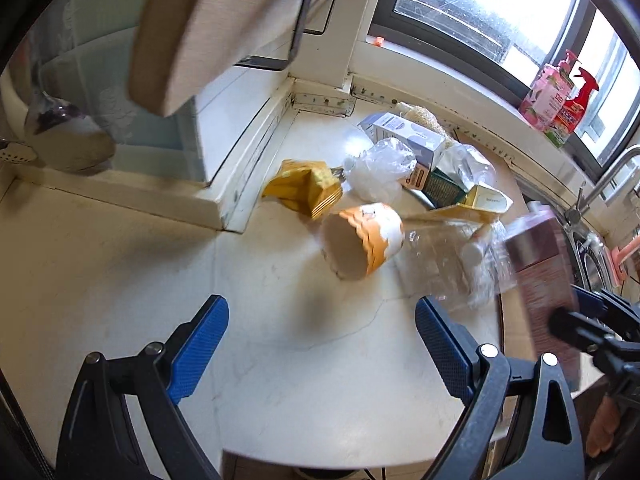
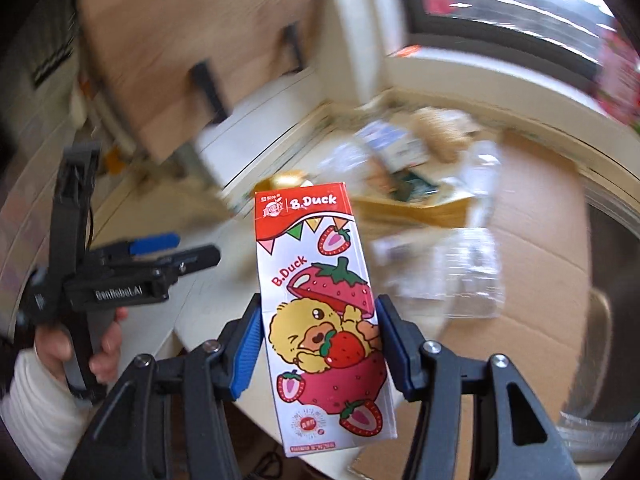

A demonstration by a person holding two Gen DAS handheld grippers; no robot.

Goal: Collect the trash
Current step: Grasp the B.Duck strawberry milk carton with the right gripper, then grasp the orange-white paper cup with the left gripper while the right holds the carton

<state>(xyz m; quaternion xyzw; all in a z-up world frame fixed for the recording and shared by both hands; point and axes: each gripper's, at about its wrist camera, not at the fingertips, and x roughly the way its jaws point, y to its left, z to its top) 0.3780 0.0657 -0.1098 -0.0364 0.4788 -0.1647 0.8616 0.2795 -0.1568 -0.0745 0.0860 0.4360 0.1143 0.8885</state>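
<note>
The right gripper [image 2: 318,344] had its jaws clamped on a strawberry carton [image 2: 320,312], held above the worktop [image 1: 280,380]. The left gripper [image 1: 320,344] hovered with jaws apart and empty. Most trash remained: an orange cup [image 1: 360,240] on its side, a yellow packet [image 1: 304,188], plastic bags [image 1: 380,168], a clear bottle [image 1: 440,260] and boxes [image 1: 404,136]. The pale worktop sat below a bright window [image 1: 488,4], near a sink.

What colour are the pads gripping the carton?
Blue pads on the strawberry carton; right wrist view.
</note>
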